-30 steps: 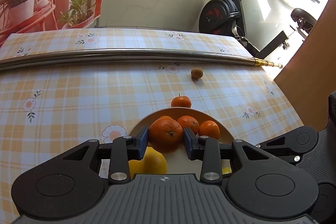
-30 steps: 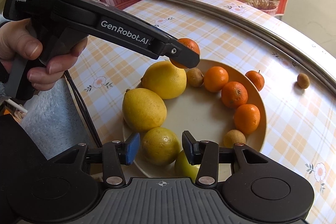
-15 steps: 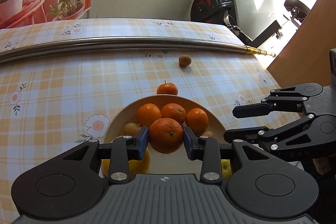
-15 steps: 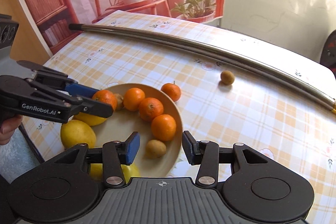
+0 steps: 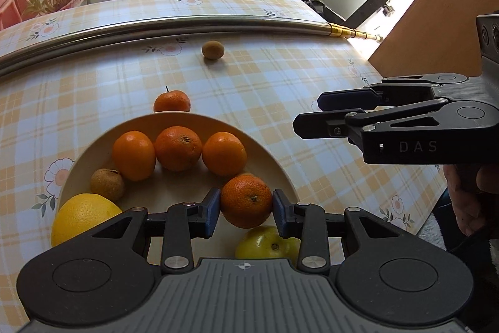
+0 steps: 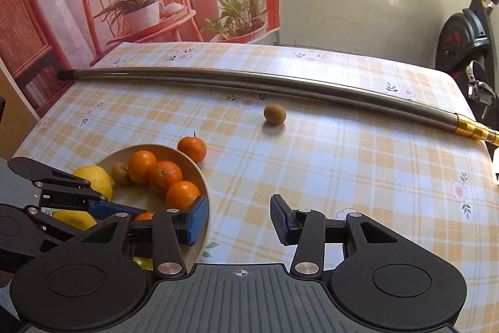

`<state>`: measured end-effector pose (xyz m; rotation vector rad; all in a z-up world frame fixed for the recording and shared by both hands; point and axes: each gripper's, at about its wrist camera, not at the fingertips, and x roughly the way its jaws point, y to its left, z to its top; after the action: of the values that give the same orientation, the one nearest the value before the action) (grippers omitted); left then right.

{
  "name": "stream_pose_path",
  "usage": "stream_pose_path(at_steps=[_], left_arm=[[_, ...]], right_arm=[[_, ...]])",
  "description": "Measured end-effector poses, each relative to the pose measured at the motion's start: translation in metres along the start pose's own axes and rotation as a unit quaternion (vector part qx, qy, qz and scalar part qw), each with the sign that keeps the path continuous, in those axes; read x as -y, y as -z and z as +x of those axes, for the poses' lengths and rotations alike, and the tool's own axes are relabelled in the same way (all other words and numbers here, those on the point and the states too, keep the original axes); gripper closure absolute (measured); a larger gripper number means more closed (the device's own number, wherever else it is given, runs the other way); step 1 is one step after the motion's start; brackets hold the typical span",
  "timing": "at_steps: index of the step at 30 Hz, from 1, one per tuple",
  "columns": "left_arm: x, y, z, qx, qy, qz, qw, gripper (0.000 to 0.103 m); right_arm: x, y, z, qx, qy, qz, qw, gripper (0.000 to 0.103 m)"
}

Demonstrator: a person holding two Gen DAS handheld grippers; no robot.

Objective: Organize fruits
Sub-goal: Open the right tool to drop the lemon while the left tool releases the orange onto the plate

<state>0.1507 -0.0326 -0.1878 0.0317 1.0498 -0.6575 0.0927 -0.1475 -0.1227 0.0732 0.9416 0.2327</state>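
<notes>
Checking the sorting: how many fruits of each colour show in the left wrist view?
Orange fruits: 5
Brown fruits: 2
Yellow fruits: 2
Total: 9; a sliver just beyond the left gripper is unclear.

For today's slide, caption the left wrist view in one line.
Left gripper holds a tangerine over the fruit-filled bowl.

Left gripper (image 5: 246, 206) jaws clamped on a mandarin (image 5: 246, 202), right gripper (image 6: 239, 219) jaws spread
</notes>
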Motion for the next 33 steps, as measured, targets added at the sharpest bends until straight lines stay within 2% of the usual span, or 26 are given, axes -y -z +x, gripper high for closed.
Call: stream_pose_path(at_steps=[14,19,24,33], left_arm=[[0.015,-0.005,0.016,-0.021,0.007,0.025,0.9994,0.064],[0.011,-0.006,0.012,-0.018,0.012,0.017,0.9996,0.057],[-0.001,-0.012,-0.004,0.006,0.024,-0.001,0.9997,0.054],[-0.038,-0.037,-0.034,0.068,-0.006,-0.057,0.9961,0.054]], right_arm=[[0.009,0.003,0.002,0.001,0.002,0.020,1.000,0.061],[0.009,0.003,0.003,0.001,0.002,0.020,1.000,0.062],[0.011,0.003,0.002,0.002,0.003,0.021,1.000,0.062],[0.018,-0.001,0.001,0.010,0.010,0.029,0.999,0.061]])
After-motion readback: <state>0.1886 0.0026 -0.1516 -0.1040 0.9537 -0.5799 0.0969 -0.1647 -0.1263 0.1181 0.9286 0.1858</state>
